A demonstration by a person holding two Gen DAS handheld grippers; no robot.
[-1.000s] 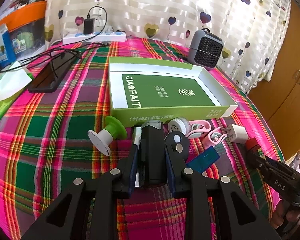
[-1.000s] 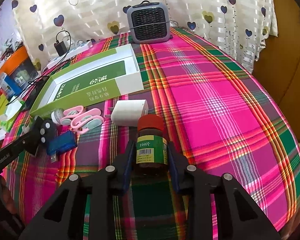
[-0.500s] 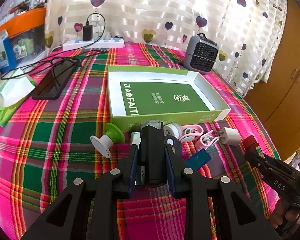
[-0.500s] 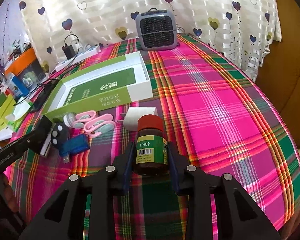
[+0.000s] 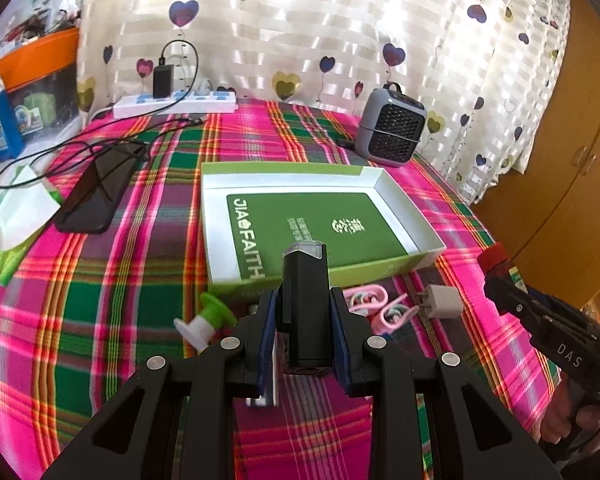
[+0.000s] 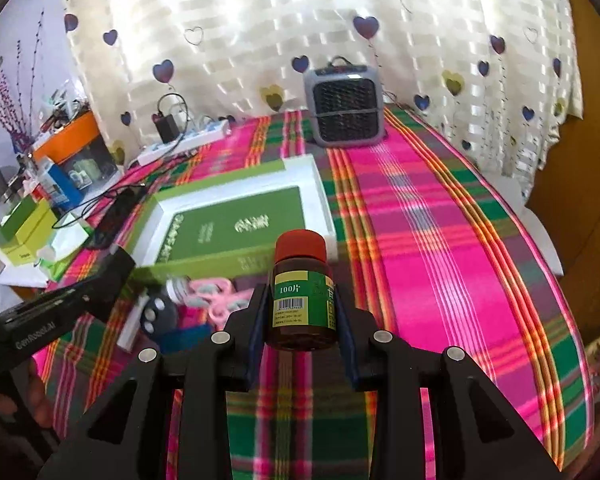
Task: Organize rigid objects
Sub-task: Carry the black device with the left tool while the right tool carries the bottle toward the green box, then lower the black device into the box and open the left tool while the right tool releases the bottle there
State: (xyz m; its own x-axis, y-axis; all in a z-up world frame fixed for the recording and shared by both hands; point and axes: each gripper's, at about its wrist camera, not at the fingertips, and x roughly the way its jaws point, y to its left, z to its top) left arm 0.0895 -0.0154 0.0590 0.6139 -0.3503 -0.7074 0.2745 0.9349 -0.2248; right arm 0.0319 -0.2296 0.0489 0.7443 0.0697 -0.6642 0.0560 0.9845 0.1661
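Observation:
My left gripper [image 5: 304, 312] is shut on a black box-shaped device [image 5: 305, 300] and holds it above the plaid cloth, just in front of the open green and white box [image 5: 396, 200]. My right gripper [image 6: 300, 304] is shut on a brown pill bottle [image 6: 302, 296] with a red cap and green label, held above the cloth right of the box [image 6: 236, 224]. On the cloth before the box lie pink clips [image 5: 376, 304], a white charger plug [image 5: 440, 300], a green and white suction piece [image 5: 206, 320], a black key fob [image 6: 156, 312] and a blue item [image 6: 184, 336].
A grey mini heater [image 5: 392, 128] stands behind the box. A black phone [image 5: 100, 188] with cables, a white power strip [image 5: 176, 102] and cartons [image 6: 24, 224] sit at the left. A wooden cabinet [image 5: 572, 184] stands at the right.
Both grippers have risen with their objects; the cloth and the small items have dropped lower in both views. The box looks nearer the left gripper.

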